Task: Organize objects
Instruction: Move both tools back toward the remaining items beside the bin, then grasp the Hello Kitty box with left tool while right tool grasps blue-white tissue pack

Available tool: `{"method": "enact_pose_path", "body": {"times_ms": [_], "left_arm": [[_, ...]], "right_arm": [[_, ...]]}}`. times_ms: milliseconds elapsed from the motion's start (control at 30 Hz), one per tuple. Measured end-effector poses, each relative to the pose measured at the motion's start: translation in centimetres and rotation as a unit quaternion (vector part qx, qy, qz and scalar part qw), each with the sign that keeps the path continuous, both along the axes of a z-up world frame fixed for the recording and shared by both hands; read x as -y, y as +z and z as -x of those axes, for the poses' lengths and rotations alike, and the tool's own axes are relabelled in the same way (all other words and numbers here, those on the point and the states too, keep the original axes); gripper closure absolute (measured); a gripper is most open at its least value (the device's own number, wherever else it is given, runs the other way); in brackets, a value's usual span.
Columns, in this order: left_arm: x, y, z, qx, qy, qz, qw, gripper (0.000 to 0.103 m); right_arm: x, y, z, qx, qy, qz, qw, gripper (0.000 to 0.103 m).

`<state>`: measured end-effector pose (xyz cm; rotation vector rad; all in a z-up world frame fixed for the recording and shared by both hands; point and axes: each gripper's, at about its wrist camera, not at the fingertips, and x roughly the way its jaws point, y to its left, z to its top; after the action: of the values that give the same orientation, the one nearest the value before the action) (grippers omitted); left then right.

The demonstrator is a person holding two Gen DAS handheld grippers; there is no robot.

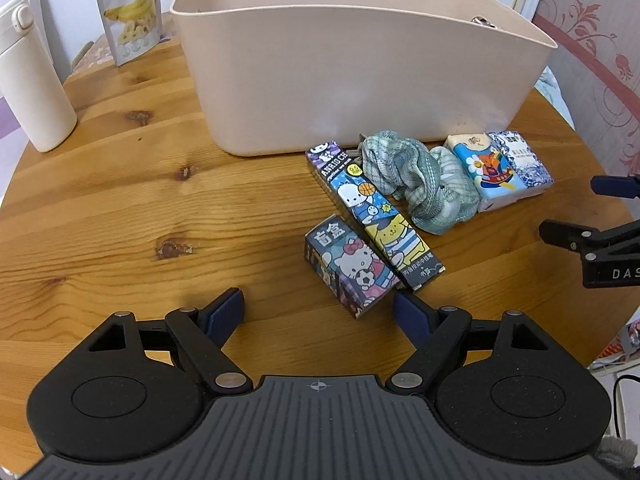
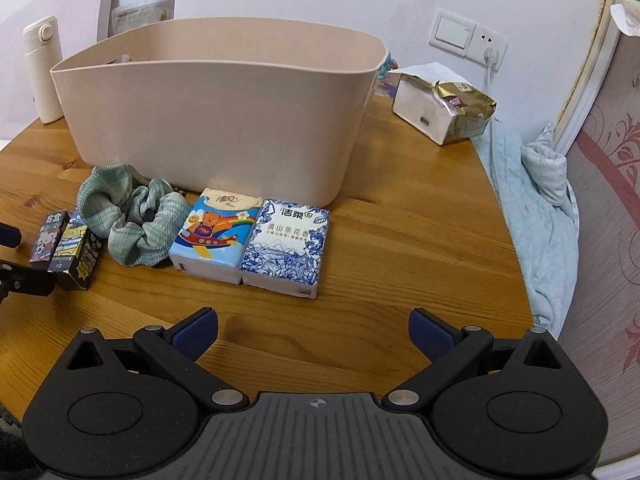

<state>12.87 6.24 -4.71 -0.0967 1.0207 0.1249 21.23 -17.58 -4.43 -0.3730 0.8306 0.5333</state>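
My left gripper [image 1: 318, 308] hovers over the wooden table [image 1: 120, 208] with its jaws spread wide and nothing between them. Just ahead of its right finger lies the short Hello Kitty box [image 1: 346, 266], and touching that box's far side, slanting away from me, is the long cartoon box [image 1: 372, 216]. Beyond those, further right of my jaws, sits the green scrunchie [image 1: 416, 182], then two tissue packs side by side.

My right gripper [image 2: 314, 330] is also wide open and holds nothing. Straight ahead of its jaws lie the rainbow tissue pack [image 2: 212, 238] and the blue-and-white tissue pack [image 2: 286, 246], touching each other. The scrunchie rests just left of them. Behind the whole row stands the beige bin [image 2: 224, 120]. Far ahead to the left stands a white bottle [image 1: 30, 80].
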Motion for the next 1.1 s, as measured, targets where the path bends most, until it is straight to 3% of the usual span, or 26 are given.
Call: {"method": "enact_pose_path", "body": {"times_ms": [667,933,1100], "left_arm": [[-2.3,-0.1,-1.1,0.010,0.025,-0.007,0.9996,0.022],[-2.1,0.2,-1.2,0.018,0.015,0.033,0.9992,0.022],[-1.6,0.0,-1.5,0.021,0.015,0.017,0.9995,0.024]], "right_arm": [[-1.8,-1.2,-1.6,0.025,-0.006,-0.002,1.000,0.000],[-2.1,-1.1,-1.3,0.046,-0.003,0.017,0.999,0.000],[-1.1,-1.1,-1.7,0.041,-0.018,0.014,0.999,0.000]]}}
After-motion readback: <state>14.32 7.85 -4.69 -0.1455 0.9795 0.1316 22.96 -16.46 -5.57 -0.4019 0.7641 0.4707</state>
